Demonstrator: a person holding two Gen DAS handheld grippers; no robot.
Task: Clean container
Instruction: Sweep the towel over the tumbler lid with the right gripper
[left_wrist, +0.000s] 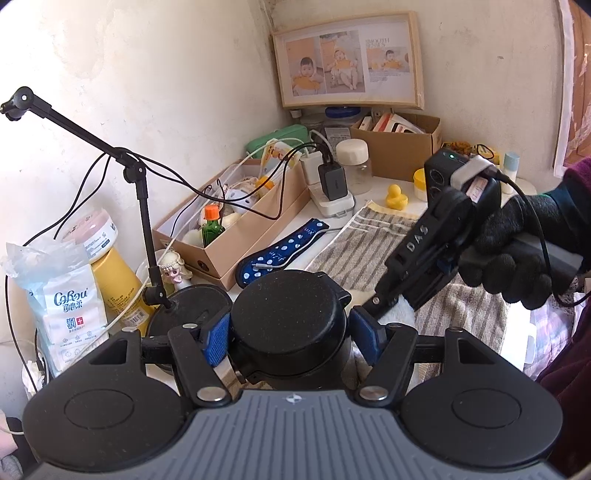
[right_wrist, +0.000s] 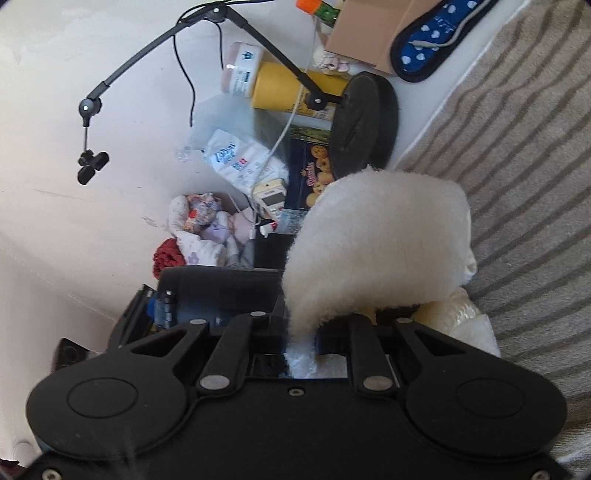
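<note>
left gripper (left_wrist: 290, 338): blue pads clamped on black lidded container (left_wrist: 291, 317), upright over striped towel (left_wrist: 373, 240)
right gripper (right_wrist: 301, 334): pinched tight on fluffy white cloth (right_wrist: 376, 243), just beside container's right side

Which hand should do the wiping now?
Right. The right gripper is shut on the white fluffy cloth, right beside the black container, which the left gripper grips.

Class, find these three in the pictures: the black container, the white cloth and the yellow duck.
black container (left_wrist: 291, 314): left wrist view, middle of its lid.
white cloth (right_wrist: 380, 236): right wrist view, middle of the fluffy fold.
yellow duck (left_wrist: 396, 197): left wrist view, on its body.
</note>
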